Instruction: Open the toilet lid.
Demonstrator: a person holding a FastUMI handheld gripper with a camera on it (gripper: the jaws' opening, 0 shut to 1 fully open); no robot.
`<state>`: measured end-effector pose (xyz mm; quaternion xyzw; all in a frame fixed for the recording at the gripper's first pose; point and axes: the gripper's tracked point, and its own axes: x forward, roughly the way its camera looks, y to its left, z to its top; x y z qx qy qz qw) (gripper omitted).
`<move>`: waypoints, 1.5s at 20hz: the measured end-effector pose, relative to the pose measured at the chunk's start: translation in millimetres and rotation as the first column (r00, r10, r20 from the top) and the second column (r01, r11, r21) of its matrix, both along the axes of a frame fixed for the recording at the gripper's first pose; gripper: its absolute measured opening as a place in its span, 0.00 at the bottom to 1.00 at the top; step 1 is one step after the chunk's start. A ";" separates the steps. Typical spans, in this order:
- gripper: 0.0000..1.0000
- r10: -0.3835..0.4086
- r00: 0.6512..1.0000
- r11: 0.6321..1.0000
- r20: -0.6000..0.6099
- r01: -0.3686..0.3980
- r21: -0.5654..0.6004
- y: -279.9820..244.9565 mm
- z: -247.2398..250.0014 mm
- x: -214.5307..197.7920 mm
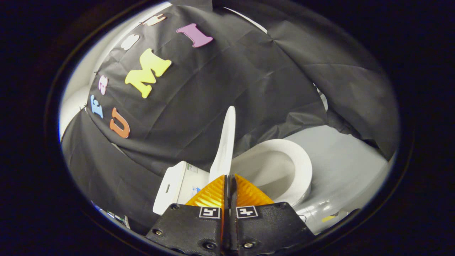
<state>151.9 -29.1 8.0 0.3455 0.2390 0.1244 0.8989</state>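
Both orange fingers (213, 193) of the gripper (229, 177) look pinched on the lid (225, 142), which stands nearly upright just ahead, bowl (280, 170) beyond, so I'd ease it back gently against the tank (177, 190), no slamming

The gripper view looks forward along the two orange fingers (213, 193) of the gripper (229, 183). The picture is rolled, so the toilet (273, 170) appears tilted. The camera is close to the toilet and looks at it edge-on along the raised lid (224, 142), which stands just ahead of the fingertips. Beyond the toilet, the view faces the black cloth wall (220, 81); the grey floor (341, 156) lies beside the bowl.
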 end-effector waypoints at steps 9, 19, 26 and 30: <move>0.03 0.029 0.997 0.991 0.077 -0.018 -0.135 44.8 47.5 -10.1; 0.03 0.063 0.990 0.979 0.128 -0.037 -0.199 86.0 77.1 -15.1; 0.04 0.095 0.982 0.962 0.165 -0.048 -0.270 119.4 97.6 -16.6; 0.03 0.110 0.977 0.962 0.182 -0.059 -0.266 137.8 106.7 -19.2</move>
